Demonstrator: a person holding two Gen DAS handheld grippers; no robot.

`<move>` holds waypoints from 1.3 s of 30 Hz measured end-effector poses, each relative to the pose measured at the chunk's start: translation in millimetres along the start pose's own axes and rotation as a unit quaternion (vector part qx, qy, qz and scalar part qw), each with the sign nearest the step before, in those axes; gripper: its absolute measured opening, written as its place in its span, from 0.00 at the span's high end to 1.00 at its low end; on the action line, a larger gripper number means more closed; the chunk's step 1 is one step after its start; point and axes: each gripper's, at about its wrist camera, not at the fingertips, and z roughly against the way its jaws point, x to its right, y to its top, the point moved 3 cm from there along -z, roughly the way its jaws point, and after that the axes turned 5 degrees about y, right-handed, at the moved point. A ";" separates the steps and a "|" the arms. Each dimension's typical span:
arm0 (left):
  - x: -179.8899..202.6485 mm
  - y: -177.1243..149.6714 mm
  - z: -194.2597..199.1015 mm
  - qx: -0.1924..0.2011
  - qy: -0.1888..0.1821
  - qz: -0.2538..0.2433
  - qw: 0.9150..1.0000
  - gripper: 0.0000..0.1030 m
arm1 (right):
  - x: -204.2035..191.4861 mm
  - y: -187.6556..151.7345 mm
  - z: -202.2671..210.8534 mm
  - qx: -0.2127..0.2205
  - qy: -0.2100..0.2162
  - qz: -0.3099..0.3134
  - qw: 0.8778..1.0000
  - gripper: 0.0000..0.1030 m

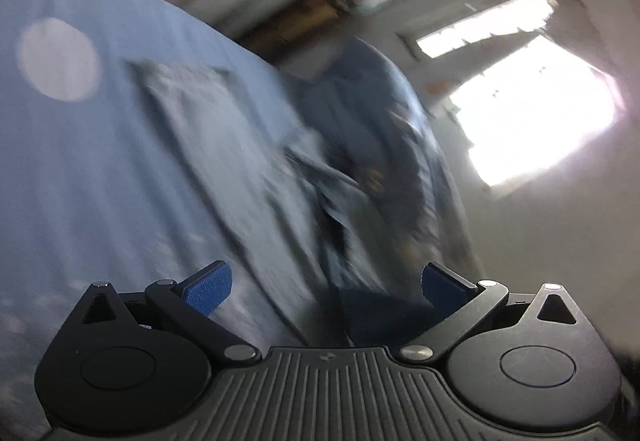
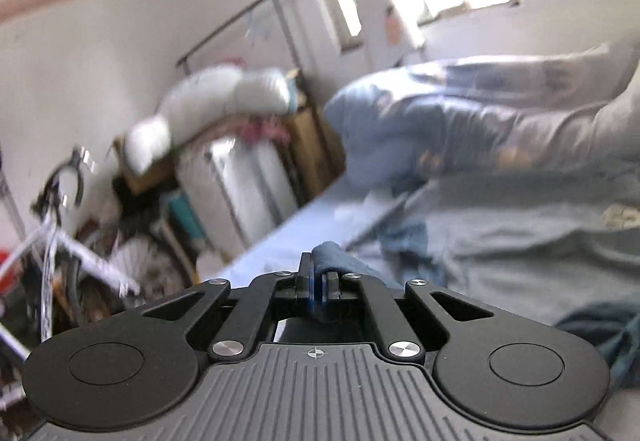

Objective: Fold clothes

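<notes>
A blue denim garment point(image 1: 360, 161) lies rumpled and partly lifted over the light blue bed sheet point(image 1: 80, 169); the view is motion-blurred. My left gripper point(image 1: 326, 287) stands open just above the garment's near edge, nothing between its blue pads point(image 1: 208, 287). In the right wrist view my right gripper point(image 2: 319, 281) is shut on a fold of dark blue cloth point(image 2: 334, 255) that bulges above the fingers. Beyond it the denim garment point(image 2: 420, 137) is bunched up on the bed, next to a pale grey garment point(image 2: 520, 241).
A white round spot point(image 1: 58, 59) marks the sheet. Beside the bed stand a bicycle point(image 2: 72, 249), wrapped bundles point(image 2: 224, 109) on boxes, and a clothes rail point(image 2: 240, 13). A bright window point(image 1: 532, 113) lights the far wall. A pale sleeve point(image 2: 616, 105) reaches in at right.
</notes>
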 end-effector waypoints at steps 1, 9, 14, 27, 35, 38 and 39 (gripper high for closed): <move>7.4 -4.0 -0.5 -0.009 -0.016 -0.021 1.000 0.00 | 3.6 8.8 3.8 0.010 -0.001 -0.007 1.000 0.96; 63.5 -47.4 -8.5 -0.046 -0.078 -0.198 0.976 0.00 | 37.6 42.9 40.0 0.054 -0.031 -0.018 0.998 0.96; 59.8 -48.9 -15.5 -0.050 -0.067 -0.172 0.982 0.00 | 108.7 0.2 64.8 -0.004 -0.189 -0.035 0.981 0.93; 76.3 -67.9 -31.5 -0.079 -0.056 -0.212 0.972 0.00 | 143.8 -91.8 95.3 -0.060 -0.301 0.033 0.951 0.26; 85.0 -82.3 -45.3 -0.092 -0.047 -0.216 0.971 0.00 | 113.4 -101.6 40.5 -0.069 -0.233 0.149 0.959 0.35; 88.5 -87.8 -50.6 -0.097 -0.050 -0.215 0.971 0.00 | 109.7 -112.1 14.6 -0.094 -0.231 0.180 0.952 0.41; 89.4 -89.9 -52.6 -0.100 -0.050 -0.214 0.970 0.00 | 106.0 -115.8 9.8 -0.096 -0.232 0.191 0.949 0.41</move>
